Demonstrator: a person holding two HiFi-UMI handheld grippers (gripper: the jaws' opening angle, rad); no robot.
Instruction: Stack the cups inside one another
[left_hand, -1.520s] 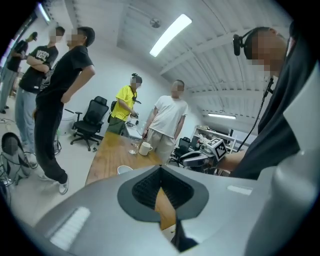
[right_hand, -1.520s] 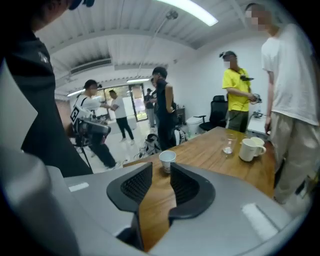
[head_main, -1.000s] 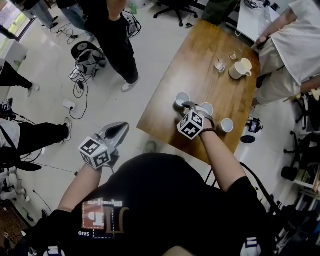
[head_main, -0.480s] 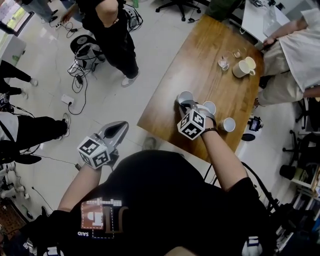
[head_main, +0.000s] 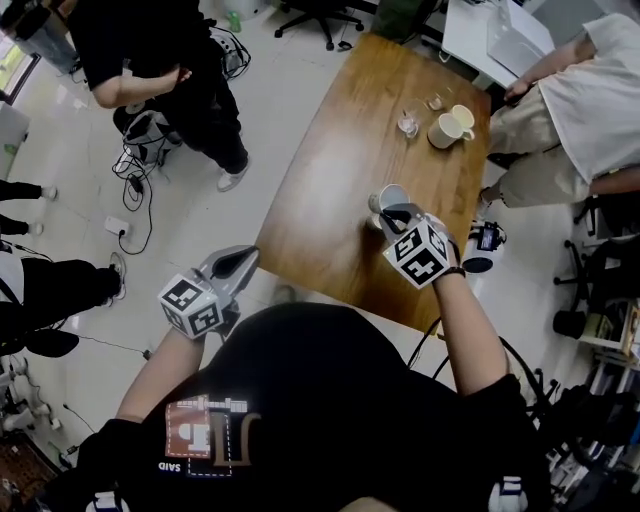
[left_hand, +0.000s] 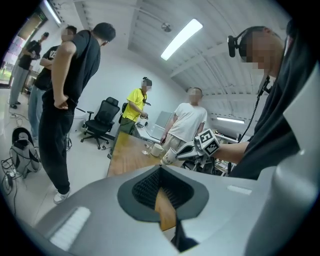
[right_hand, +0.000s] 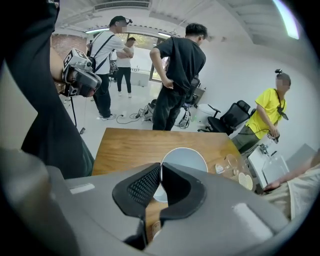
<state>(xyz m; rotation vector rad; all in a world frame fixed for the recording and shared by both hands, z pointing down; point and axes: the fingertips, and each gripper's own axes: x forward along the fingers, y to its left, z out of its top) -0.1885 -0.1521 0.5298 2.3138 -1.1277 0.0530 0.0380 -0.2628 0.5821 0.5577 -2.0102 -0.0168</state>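
The right gripper (head_main: 393, 212) has just closed on the rim of the white cup (head_main: 390, 196), above the tabletop (head_main: 330, 170). The left gripper (head_main: 240, 258) hangs pinched together, empty.

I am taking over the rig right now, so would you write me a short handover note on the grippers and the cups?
Left gripper: shut and empty, held over the floor beside the table.
Right gripper: its jaws have just closed on the rim of a white cup, one jaw inside and one outside. The cup appears lifted above the wooden table.
Elsewhere: a cream mug and a small glass sit at the table's far end.
Done: one cup picked up; nothing visibly nested.
Left: set it into another cup. No other white cups show now; they may be hidden under that hand.
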